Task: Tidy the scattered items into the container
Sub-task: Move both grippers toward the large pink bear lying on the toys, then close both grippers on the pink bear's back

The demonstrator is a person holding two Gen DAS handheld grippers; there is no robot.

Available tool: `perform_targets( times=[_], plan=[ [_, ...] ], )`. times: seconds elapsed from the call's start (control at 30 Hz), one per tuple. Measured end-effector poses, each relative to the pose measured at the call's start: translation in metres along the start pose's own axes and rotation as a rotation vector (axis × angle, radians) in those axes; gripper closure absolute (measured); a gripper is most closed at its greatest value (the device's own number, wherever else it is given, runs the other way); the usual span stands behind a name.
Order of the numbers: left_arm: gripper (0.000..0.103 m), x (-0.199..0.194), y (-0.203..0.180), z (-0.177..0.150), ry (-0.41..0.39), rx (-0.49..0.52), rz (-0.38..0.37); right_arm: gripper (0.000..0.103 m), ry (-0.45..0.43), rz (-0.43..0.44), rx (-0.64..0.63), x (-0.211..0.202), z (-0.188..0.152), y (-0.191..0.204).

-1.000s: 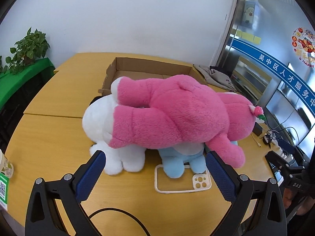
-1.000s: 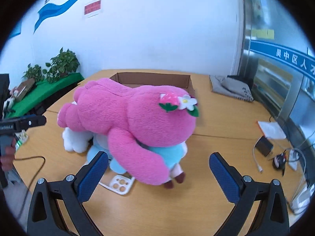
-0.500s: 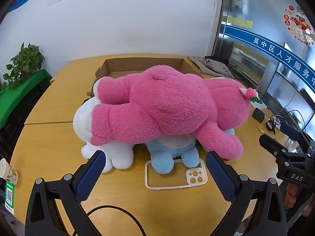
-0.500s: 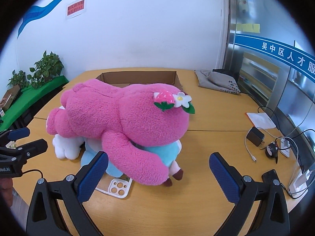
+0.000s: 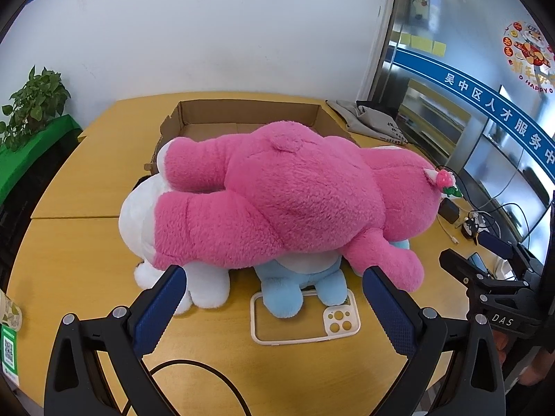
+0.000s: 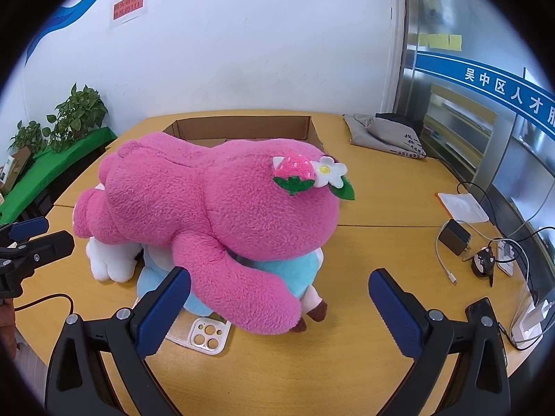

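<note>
A big pink plush bear (image 5: 288, 201) (image 6: 215, 215) lies face down across a white plush (image 5: 138, 222) (image 6: 107, 260) and a light blue plush (image 5: 298, 284) (image 6: 295, 267). A clear phone case (image 5: 305, 322) (image 6: 204, 336) lies on the table partly under the blue plush. Behind the pile stands an open cardboard box (image 5: 242, 114) (image 6: 242, 126). My left gripper (image 5: 274, 298) is open in front of the pile with nothing between its fingers. My right gripper (image 6: 281, 298) is open too, near the bear's arm, holding nothing.
The wooden table (image 5: 73, 263) carries a grey cloth bag (image 6: 385, 135), a black charger with white cable (image 6: 454, 235) and other small electronics at the right edge. Potted plants (image 6: 79, 111) stand on a green shelf at left. A paper cup (image 5: 8, 308) sits at the left edge.
Both grippers have backed away and risen a little, so the pile looks smaller and more of the box shows. Each stays open. The plush toys have not moved.
</note>
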State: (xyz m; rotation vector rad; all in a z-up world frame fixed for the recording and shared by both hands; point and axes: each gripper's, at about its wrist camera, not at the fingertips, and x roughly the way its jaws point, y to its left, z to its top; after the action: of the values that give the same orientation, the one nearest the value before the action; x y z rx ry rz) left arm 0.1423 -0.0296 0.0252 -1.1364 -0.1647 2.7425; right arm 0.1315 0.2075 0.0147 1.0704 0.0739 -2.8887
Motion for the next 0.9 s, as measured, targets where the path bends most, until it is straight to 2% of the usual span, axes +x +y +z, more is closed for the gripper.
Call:
perform_targets(
  times=[0.17, 0.43, 0.63, 0.77, 0.9],
  plan=[
    [0.0, 0.008, 0.003, 0.002, 0.009, -0.004, -0.013, 0.001, 0.003, -0.009, 0.002, 0.005, 0.002, -0.001],
    [0.0, 0.009, 0.011, 0.009, 0.008, -0.032, -0.039, 0.001, -0.004, 0.022, 0.023, 0.007, 0.005, -0.007],
    [0.0, 0.015, 0.012, 0.032, 0.003, -0.012, -0.087, 0.001, -0.05, 0.07, 0.012, 0.003, 0.018, -0.012],
    [0.0, 0.043, 0.014, 0.059, 0.035, 0.003, -0.139, 0.001, -0.078, 0.069, 0.037, 0.011, 0.037, -0.031],
    [0.0, 0.086, 0.018, 0.074, 0.124, -0.015, -0.224, 0.001, -0.039, 0.096, 0.07, 0.046, 0.059, -0.053]
  ],
)
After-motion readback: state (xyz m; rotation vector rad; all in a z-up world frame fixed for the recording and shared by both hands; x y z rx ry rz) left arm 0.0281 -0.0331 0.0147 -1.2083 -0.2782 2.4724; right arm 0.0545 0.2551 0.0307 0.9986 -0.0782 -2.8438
